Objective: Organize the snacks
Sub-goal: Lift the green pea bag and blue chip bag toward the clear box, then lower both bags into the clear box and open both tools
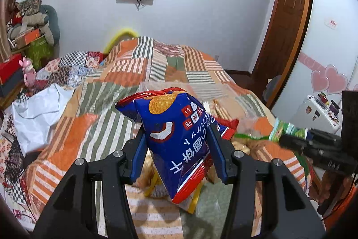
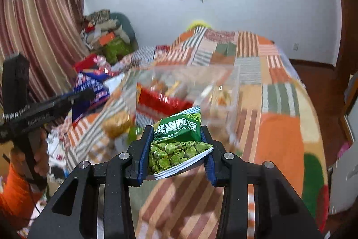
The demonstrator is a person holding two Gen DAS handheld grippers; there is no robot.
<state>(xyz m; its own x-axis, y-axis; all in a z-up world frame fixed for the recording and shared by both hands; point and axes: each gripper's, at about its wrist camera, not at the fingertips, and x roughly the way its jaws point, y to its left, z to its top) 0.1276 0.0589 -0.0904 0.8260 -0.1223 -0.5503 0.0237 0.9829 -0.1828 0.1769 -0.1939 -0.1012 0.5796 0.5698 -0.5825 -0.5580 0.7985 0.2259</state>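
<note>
My left gripper (image 1: 177, 133) is shut on a blue and red snack bag (image 1: 165, 113), which it holds upright above the patchwork bed. Under it lie several loose yellowish snack packets (image 1: 154, 174). My right gripper (image 2: 176, 129) is shut on a small green pea packet (image 2: 176, 147), with both blue pads pressing its sides. A clear plastic box (image 2: 223, 82) with snacks in it sits on the bed just beyond, blurred, and a red packet (image 2: 161, 102) lies at its near side. The right wrist view shows the blue bag (image 2: 89, 86) at left, with a hand (image 2: 38, 156) under it.
The patchwork quilt (image 1: 138, 73) covers the whole bed. A crumpled white bag (image 1: 38, 113) lies at its left side. Boxes and soft toys (image 1: 29, 24) are piled in the far left corner. A wooden wardrobe (image 1: 288, 33) stands on the right.
</note>
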